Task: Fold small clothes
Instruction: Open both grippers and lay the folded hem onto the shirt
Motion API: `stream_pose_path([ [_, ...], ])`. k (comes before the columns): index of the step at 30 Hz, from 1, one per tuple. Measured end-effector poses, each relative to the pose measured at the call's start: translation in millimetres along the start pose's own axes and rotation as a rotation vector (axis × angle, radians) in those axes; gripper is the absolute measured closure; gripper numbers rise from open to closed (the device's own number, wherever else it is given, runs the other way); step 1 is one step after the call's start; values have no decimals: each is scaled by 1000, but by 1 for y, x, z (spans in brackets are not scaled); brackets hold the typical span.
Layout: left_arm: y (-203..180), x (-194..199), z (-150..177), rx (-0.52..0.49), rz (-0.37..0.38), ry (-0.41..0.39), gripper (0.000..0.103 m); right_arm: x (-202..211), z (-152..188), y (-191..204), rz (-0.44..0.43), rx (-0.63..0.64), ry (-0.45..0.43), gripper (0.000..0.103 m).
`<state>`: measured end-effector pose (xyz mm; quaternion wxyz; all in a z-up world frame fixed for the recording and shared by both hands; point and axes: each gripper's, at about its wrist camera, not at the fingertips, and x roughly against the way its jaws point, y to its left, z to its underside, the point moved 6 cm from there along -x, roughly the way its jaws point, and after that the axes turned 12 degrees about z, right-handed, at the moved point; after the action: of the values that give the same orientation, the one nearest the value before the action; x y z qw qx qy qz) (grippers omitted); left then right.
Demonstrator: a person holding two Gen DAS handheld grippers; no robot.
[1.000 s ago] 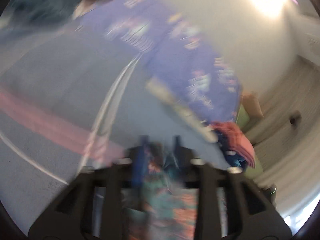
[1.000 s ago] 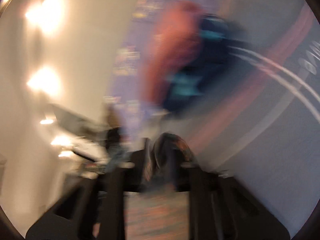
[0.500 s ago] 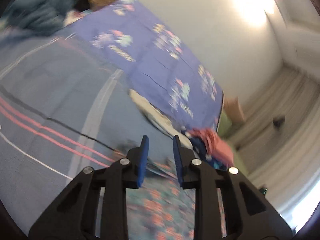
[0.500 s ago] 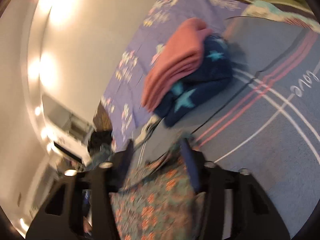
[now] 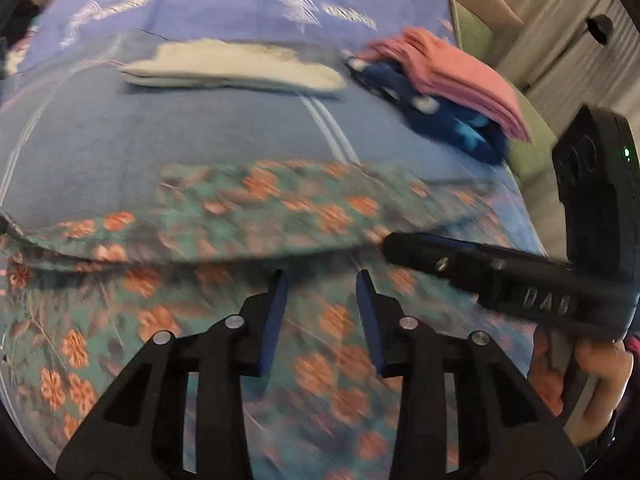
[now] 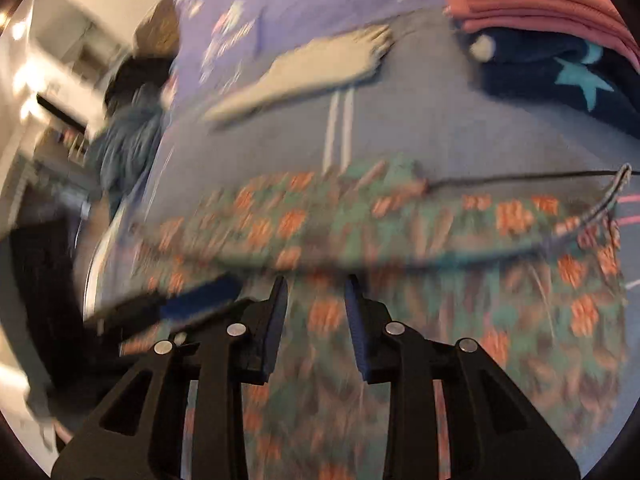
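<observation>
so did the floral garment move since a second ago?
Yes. The floral garment now lies spread on the blanket, short of the pink-and-navy stack, released from both hand-held grippers.

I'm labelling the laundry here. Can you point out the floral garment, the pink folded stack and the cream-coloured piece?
floral garment (image 5: pixel 280 208), left wrist view, on its folded-over upper layer.
pink folded stack (image 5: pixel 460 72), left wrist view, on its top surface.
cream-coloured piece (image 6: pixel 316 68), right wrist view, near its middle.
</observation>
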<state>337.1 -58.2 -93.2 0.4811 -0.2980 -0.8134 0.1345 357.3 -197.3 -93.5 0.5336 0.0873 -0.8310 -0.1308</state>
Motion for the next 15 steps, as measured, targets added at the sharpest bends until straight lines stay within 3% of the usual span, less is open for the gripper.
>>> stream_pose_path([
  [2, 18, 6, -10, 38, 33, -107, 64, -1, -14, -14, -65, -86, -101, 71],
  [4, 36, 24, -29, 54, -33, -239, 56, 16, -27, -28, -47, -137, -248, 67],
  [5, 45, 37, -37, 56, -116, -327, 37, 26, -28, -33, -34, -152, -313, 55],
  [6, 50, 46, -39, 62, -170, -377, 21, 37, -32, -39, -33, -168, -384, 49],
  [7, 61, 61, -41, 87, -224, -455, 17, 42, -34, -45, -45, -185, -403, 44],
  [8, 68, 69, -41, 118, -218, -490, 17, 44, -34, -50, -74, -211, -405, 44],
  [11, 99, 83, -35, 250, -148, -552, 17, 39, -35, -65, -155, -298, -404, 44],
  [15, 114, 92, -23, 336, -106, -599, 15, 41, -31, -76, -183, -334, -398, 42],
])
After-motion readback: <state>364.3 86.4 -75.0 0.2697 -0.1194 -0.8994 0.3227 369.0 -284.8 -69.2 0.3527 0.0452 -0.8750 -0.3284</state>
